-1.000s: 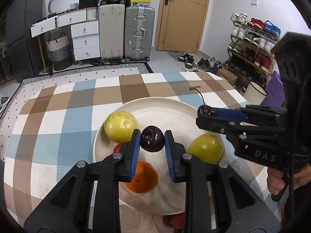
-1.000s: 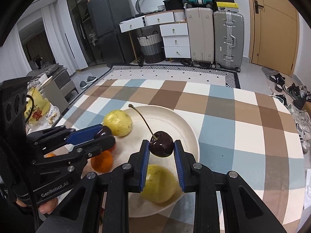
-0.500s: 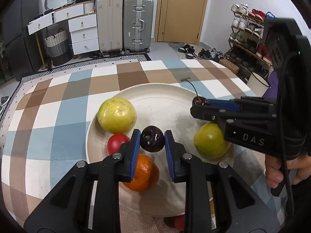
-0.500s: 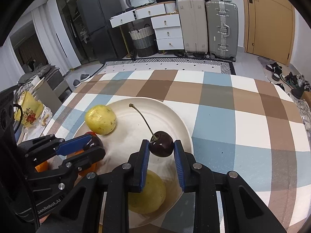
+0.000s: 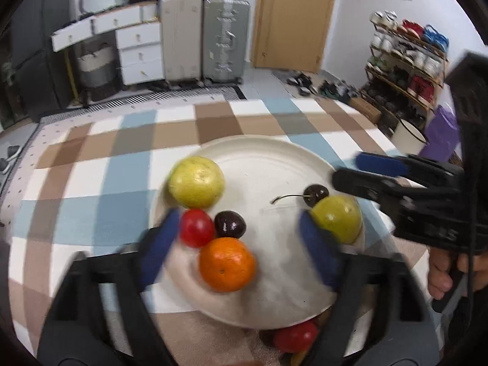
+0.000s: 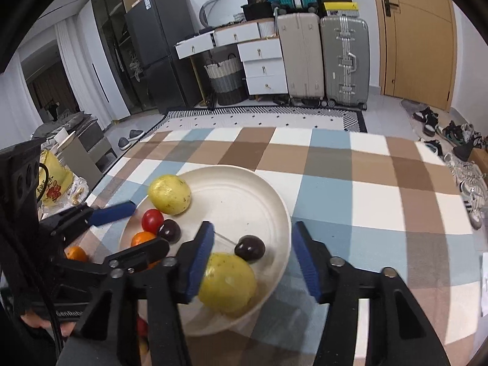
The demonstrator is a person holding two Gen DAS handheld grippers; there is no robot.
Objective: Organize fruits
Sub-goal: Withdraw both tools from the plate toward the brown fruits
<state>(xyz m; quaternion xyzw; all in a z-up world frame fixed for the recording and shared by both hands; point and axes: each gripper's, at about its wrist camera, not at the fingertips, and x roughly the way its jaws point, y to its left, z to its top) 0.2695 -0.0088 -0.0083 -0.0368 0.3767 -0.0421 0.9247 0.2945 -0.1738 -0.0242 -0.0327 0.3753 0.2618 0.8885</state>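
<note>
Both cherries have dropped from the grippers onto the plate (image 5: 274, 158)! Left gripper (image 5: 238, 244) is opening wide, its blurred blue pads clear of the stemless dark cherry (image 5: 230, 224), which lies between them against the red tomato (image 5: 196, 227) and orange (image 5: 227, 263). Right gripper (image 6: 253, 257) is opening too; its glossy, round stemmed cherry (image 6: 250, 247) rests between the jaws, untouched, beside a dimpled yellow fruit (image 6: 227, 285) on the smooth cream plate.
</note>
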